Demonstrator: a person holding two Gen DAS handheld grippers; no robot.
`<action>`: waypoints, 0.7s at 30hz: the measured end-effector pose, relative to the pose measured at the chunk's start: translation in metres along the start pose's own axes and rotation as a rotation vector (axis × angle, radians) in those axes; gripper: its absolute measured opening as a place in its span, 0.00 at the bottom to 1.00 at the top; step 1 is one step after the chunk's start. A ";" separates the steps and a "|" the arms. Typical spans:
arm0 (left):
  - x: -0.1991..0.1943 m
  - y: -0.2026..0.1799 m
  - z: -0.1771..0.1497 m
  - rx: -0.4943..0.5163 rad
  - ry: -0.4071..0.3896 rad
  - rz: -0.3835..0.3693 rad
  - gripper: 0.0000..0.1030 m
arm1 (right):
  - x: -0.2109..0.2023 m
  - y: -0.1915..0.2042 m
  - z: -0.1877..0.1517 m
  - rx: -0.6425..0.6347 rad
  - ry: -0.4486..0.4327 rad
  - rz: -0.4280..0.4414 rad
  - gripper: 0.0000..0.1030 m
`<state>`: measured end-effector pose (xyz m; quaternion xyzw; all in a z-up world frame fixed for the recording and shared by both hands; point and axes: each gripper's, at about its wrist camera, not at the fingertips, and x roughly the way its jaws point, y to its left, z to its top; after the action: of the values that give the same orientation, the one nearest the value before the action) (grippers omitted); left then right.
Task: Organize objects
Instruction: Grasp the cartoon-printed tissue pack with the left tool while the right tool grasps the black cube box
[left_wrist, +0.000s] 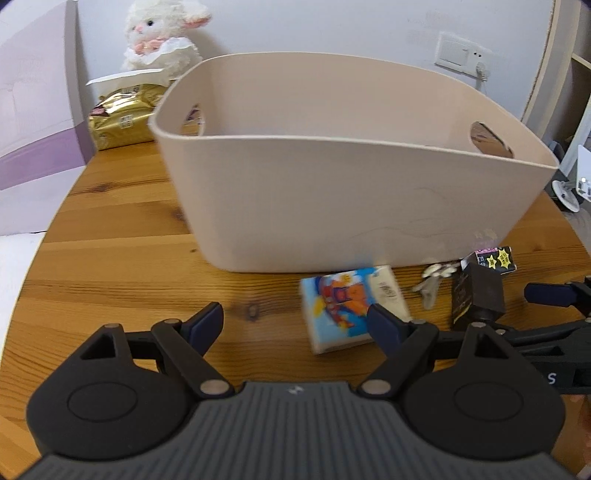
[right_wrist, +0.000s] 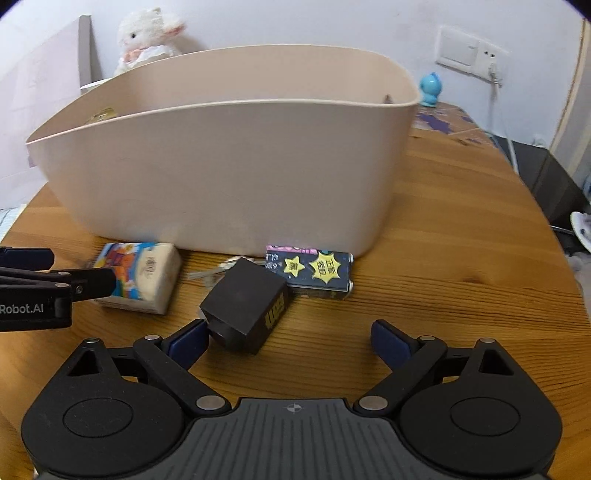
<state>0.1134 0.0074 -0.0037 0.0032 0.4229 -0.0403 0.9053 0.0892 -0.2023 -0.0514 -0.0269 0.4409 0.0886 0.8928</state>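
My left gripper (left_wrist: 295, 325) gapes wide, the tissue pack (left_wrist: 351, 308) touching its right fingertip. My right gripper (right_wrist: 290, 338) is equally wide, the black box (right_wrist: 245, 304) against its left fingertip, before the beige basket (right_wrist: 221, 177).

A plain beige basket (right_wrist: 221, 177) is seen; before it, a cartoon-printed tissue pack (right_wrist: 138, 275), a black box (right_wrist: 245, 304), and a yellow-starred dark packet (right_wrist: 310, 273).

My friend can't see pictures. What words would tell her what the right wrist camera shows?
The open right gripper sits low over a wooden table, just short of a small black box. Behind it lie a tissue pack, a dark packet with yellow stars and a big beige tub. The left gripper reaches in from the left by the tissue pack.
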 end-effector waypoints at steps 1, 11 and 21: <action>0.001 -0.003 0.001 0.001 -0.001 -0.010 0.83 | 0.000 -0.004 0.000 0.010 -0.001 0.000 0.93; 0.027 -0.021 0.009 -0.026 0.060 -0.062 0.83 | 0.003 -0.016 -0.003 0.038 -0.021 0.018 0.93; 0.032 -0.030 0.004 0.027 0.029 -0.020 0.83 | 0.004 -0.008 -0.001 -0.017 -0.030 0.018 0.79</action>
<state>0.1346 -0.0244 -0.0246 0.0121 0.4354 -0.0549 0.8985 0.0925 -0.2094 -0.0554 -0.0294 0.4270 0.1008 0.8981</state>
